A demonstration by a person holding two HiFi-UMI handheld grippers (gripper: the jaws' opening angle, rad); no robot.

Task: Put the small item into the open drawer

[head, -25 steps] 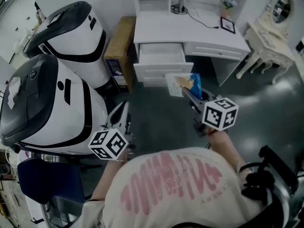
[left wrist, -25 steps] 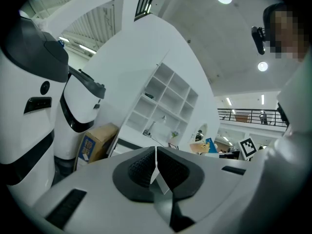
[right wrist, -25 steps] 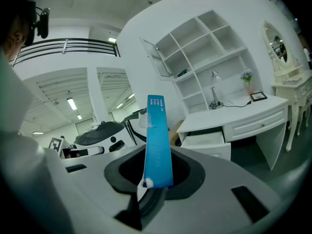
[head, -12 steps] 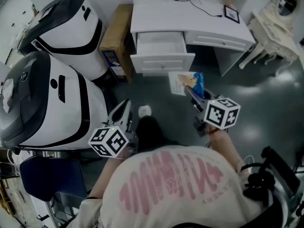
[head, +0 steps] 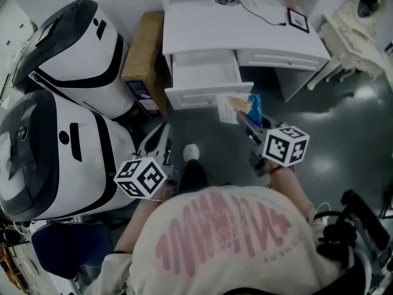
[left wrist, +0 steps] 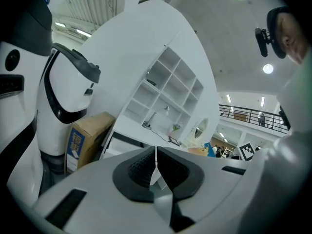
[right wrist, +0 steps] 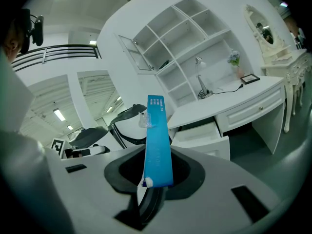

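Observation:
A white desk [head: 245,29] stands ahead with its left drawer [head: 202,72] pulled open. My right gripper [head: 245,120] is shut on a flat blue and white packet [head: 241,108], which hangs in the air just short of the drawer front. In the right gripper view the blue packet [right wrist: 158,145] stands on edge between the jaws, with the open drawer [right wrist: 197,133] beyond it. Low at the left, near a shoe, my left gripper [head: 161,145] has its ribbed pads [left wrist: 146,167] pressed together with nothing between them.
Two big white and black pod-shaped machines [head: 55,121] fill the left side. A cardboard box [head: 142,60] stands between them and the desk. A cream dressing table with a mirror [head: 359,23] stands at the right. A lamp, a cable and a small picture frame [head: 297,19] are on the desk top.
The view has moved closer to the desk, and a leg with a white-toed shoe has stepped forward. The right gripper with the packet now hangs nearer the drawer front.

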